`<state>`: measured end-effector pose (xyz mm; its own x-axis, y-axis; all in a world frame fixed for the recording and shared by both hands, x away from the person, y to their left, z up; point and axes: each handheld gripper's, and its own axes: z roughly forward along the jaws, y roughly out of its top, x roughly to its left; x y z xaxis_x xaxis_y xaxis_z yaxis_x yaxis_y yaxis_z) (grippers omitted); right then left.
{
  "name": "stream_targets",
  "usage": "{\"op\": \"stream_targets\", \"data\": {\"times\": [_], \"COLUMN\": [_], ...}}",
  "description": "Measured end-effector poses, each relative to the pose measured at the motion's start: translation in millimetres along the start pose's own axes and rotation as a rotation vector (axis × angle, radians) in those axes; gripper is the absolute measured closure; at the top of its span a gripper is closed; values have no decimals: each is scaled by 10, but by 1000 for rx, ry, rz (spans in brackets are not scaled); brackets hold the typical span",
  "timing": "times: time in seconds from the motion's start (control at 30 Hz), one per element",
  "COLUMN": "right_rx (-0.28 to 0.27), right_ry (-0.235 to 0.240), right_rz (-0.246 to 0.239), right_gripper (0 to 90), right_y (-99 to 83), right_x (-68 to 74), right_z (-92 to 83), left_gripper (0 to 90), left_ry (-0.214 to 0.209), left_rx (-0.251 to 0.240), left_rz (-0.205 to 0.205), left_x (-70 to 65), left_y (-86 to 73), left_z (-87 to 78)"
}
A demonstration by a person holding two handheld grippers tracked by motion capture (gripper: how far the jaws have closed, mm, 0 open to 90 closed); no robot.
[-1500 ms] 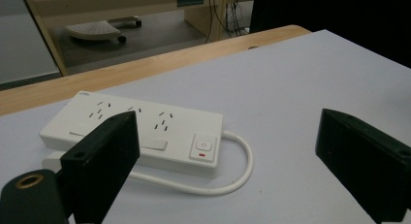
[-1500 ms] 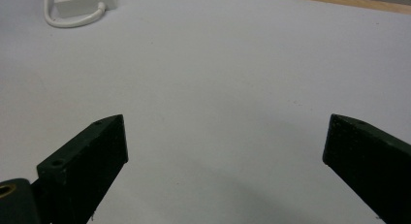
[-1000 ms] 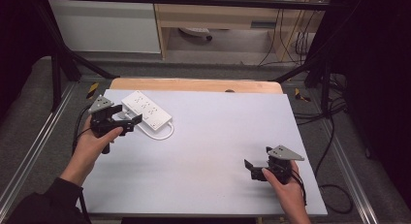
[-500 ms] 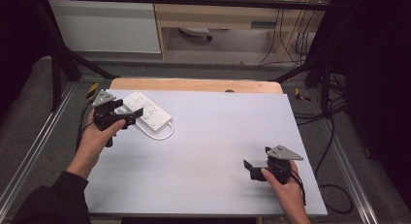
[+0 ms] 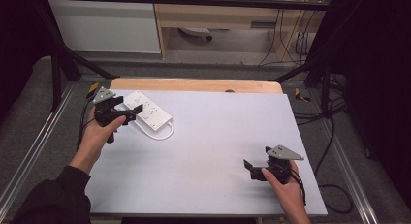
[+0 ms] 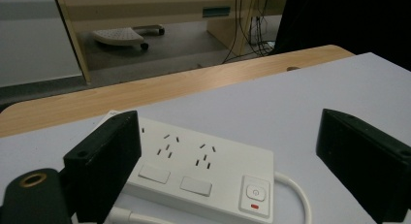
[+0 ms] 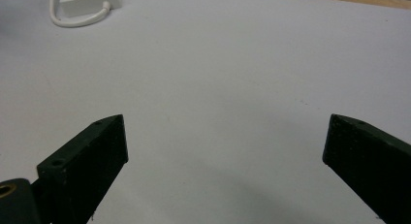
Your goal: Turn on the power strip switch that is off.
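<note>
Right now I hold the left gripper point(image 5: 127, 111) just above the white power strip point(image 5: 150, 116), jaws spread wide apart around its near end. It lies flat at the far left of the grey table point(image 5: 218, 136), its cord point(image 5: 165, 135) looping beside it. My right gripper point(image 5: 252, 169) sits well apart, jaws wide over bare surface.

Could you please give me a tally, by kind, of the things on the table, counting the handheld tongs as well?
White power strip: 1
White cable looped at its end: 1
Black tongs: 2, the left tongs open at the strip and the right tongs open over the bare white table
Total: 4
</note>
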<state>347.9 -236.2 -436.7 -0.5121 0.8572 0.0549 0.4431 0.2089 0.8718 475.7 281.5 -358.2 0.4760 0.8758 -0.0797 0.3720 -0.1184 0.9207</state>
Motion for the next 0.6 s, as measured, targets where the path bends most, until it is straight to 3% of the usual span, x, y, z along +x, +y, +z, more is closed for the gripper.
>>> {"op": "stream_targets", "data": {"times": [0.33, 0.6], "right_rx": [-4, -2], "right_ry": [-3, -2], "right_rz": [-2, -1], "right_gripper": [27, 28], "right_y": [0, -1], "right_x": [-4, -1], "right_z": [1, -1], "left_gripper": [89, 98], "left_ry": [33, 35], "left_rx": [13, 19], "left_rz": [6, -4], "left_x": [54, 108], "left_y": [-37, -72], "left_z": [113, 195]}}
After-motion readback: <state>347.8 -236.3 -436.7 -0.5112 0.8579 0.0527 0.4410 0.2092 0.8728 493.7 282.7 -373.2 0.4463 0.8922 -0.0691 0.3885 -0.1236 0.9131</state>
